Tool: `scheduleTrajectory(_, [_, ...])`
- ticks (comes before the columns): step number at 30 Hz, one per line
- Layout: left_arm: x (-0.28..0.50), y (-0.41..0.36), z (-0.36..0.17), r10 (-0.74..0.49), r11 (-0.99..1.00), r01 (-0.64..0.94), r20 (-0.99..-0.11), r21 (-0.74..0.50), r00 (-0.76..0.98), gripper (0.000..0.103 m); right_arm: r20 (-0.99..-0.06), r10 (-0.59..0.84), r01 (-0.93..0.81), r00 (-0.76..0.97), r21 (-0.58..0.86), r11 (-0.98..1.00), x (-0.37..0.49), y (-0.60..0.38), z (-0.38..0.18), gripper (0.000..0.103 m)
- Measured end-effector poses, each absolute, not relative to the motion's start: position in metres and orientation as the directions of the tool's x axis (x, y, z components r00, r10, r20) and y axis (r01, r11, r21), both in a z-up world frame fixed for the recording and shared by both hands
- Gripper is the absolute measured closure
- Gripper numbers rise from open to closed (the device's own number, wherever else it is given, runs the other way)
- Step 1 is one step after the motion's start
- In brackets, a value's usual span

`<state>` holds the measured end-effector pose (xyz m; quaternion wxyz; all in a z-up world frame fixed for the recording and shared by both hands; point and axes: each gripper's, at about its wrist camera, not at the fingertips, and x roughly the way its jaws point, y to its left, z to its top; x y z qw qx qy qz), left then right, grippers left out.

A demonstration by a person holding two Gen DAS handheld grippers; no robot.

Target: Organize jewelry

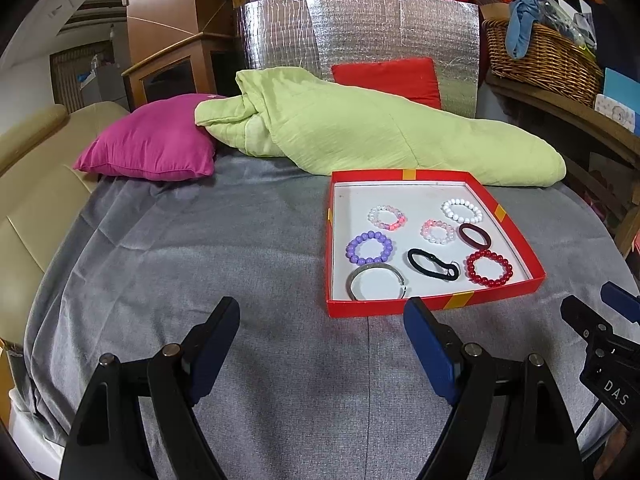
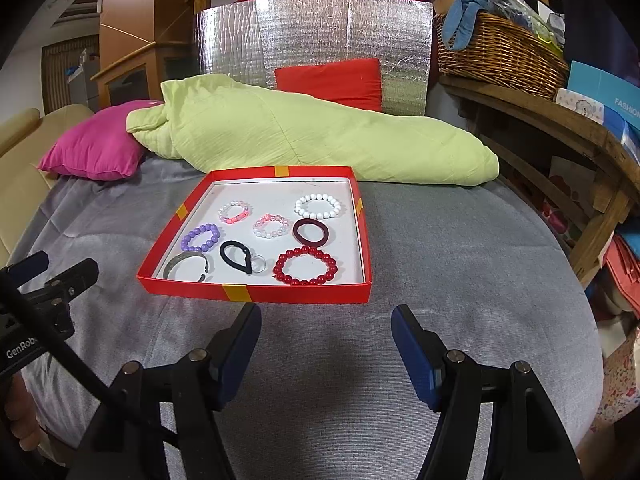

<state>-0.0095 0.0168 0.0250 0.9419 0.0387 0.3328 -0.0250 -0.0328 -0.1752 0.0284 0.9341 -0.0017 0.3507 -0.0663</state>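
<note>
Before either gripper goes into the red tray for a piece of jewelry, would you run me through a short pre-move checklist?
1. Left gripper open and empty: ok.
2. Right gripper open and empty: ok.
3. Red tray lies flat on the grey bedcover, near wall facing both grippers: ok.
4. Pieces lie apart: red bead bracelet and purple bead bracelet ok; black hair tie touches a small metal ring: not ok.
5. Silver bangle close to the tray's near wall, finger room: cannot tell.
</note>
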Motion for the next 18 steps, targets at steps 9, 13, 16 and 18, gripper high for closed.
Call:
scheduleTrajectory(9, [-0.01, 0.0164, 0.0245, -0.018, 0.996, 0.072, -0.628, 0.061, 0.778, 0.018, -0.655, -0.126, 0.124, 0.745, -0.05, 0.991, -0.0332, -0.1747, 0.0286, 0.032])
scheduleTrajectory(13, [-0.0098, 0.0164, 0.0244, -0.017, 0.995, 0.072, -0.629, 0.062, 0.777, 0.018, -0.656, -0.126, 0.126, 0.744, -0.047, 0.991, -0.0331, -0.1734, 0.0292, 0.032])
scheduleTrajectory(16, [-0.01, 0.0165, 0.0243, -0.016, 0.995, 0.072, -0.629, 0.064, 0.777, 0.018, -0.656, -0.125, 0.126, 0.744, -0.047, 0.991, -0.0331, -0.1737, 0.029, 0.032])
scheduleTrajectory(18, [-0.01, 0.0161, 0.0244, -0.015, 0.996, 0.07, -0.628, 0.064, 0.778, 0.018, -0.656, -0.126, 0.126, 0.744, -0.047, 0.991, -0.0331, -0.1737, 0.0289, 0.032])
